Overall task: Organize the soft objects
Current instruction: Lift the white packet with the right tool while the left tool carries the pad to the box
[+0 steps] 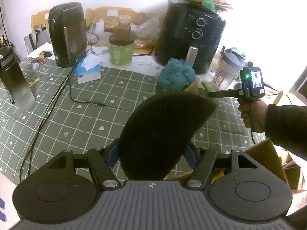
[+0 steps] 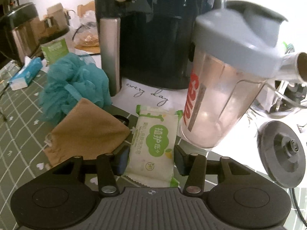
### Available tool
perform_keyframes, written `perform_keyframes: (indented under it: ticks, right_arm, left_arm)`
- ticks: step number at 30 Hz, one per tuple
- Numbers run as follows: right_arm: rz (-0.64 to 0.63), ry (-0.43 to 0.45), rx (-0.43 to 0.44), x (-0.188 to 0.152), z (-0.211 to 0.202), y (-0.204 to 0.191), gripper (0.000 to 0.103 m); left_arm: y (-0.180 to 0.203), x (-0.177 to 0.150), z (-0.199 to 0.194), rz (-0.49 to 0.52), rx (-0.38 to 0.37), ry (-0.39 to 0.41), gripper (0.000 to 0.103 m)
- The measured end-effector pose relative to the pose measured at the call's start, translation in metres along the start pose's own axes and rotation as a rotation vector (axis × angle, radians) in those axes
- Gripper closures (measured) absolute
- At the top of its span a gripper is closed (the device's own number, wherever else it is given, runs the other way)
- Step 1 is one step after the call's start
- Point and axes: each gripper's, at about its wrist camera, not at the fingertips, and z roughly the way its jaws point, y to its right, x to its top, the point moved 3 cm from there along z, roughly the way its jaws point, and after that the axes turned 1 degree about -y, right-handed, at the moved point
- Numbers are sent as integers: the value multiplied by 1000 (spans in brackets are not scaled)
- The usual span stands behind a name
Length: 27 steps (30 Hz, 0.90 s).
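The left gripper (image 1: 152, 153) pinched one black foam sponge (image 1: 165, 132) between its two blue pads, the sponge standing up over the green checked tablecloth (image 1: 76, 115). The right gripper (image 2: 150, 159) clamped one white-and-green soap packet (image 2: 153, 143) by its long sides, both pads pressing on the wrapper. In the left wrist view a hand (image 1: 249, 113) in a dark sleeve held that right gripper at the right of the scene.

On the table, just left of the packet, lay one tan cloth pouch (image 2: 86, 128), and one teal mesh bath puff (image 2: 74, 84) touched its far edge. One dark air fryer (image 2: 153, 38) with two dials stood at the far side, and one shaker bottle (image 2: 220, 95) with a grey lid stood just right of the packet. Farther left were one black kettle (image 1: 67, 34), one tissue pack (image 1: 88, 71), one green jar (image 1: 120, 51) with one brown jar stacked on top, and one dark water bottle (image 1: 13, 80). One cardboard box (image 1: 268, 159) sat near right.
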Motion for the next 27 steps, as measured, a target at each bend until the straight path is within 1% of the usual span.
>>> perform_keyframes:
  ticks: [7,15,20,27]
  right_arm:
    - [6,33,64,1,-41,5,51]
    - [-20,96,132,0,-104,-3,51]
    - [-23,117,178,-3,-144,-10,51]
    - [-32,142,230,-18,-194,-20,51]
  left_arm:
    - [11,3,-9,22,-12,23,37]
    - [24,2,-19,35,-14,30,37]
    - [29,2,-25,19,17,0,37]
    - [26,-3,-27,-72,7,-82,37]
